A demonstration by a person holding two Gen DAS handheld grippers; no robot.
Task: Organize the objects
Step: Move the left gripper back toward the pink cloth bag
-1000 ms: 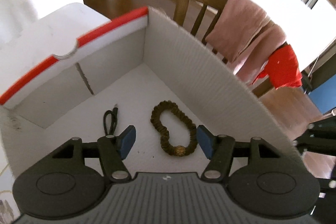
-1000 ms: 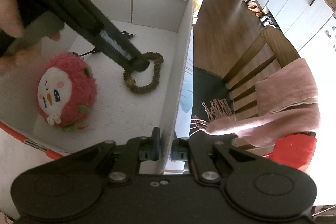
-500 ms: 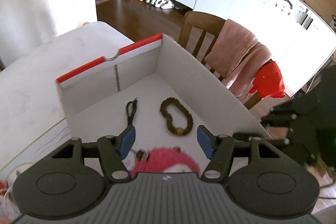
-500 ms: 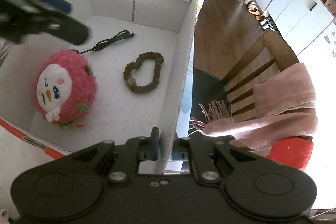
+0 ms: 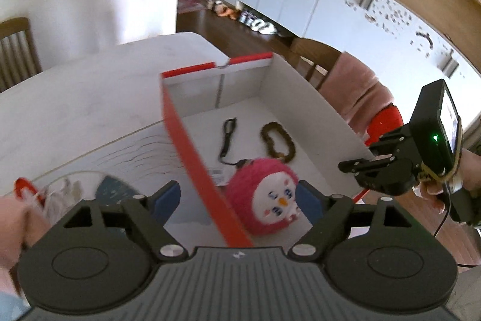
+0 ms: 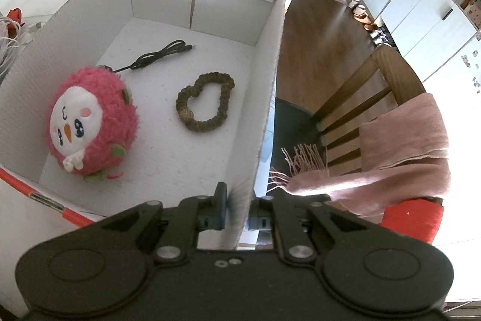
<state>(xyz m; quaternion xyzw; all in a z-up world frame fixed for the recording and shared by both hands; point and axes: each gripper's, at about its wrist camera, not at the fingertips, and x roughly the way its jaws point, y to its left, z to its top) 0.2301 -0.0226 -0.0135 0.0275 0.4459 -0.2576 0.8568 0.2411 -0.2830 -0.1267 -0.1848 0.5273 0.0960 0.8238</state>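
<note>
The left gripper [image 5: 237,200] is hanging above the near red edge of the box [image 5: 312,98], its jaws having just been opening wider with nothing between them, whereas a second ago it was low inside, over the scrunchie [image 6: 206,103]. The scrunchie is now lying loose ahead of it, beside the cable [image 6: 157,55] and beyond the plush [image 6: 90,125]. The right gripper [image 6: 237,215] is pinching the box wall, steadying it; another item is probably next.
</note>
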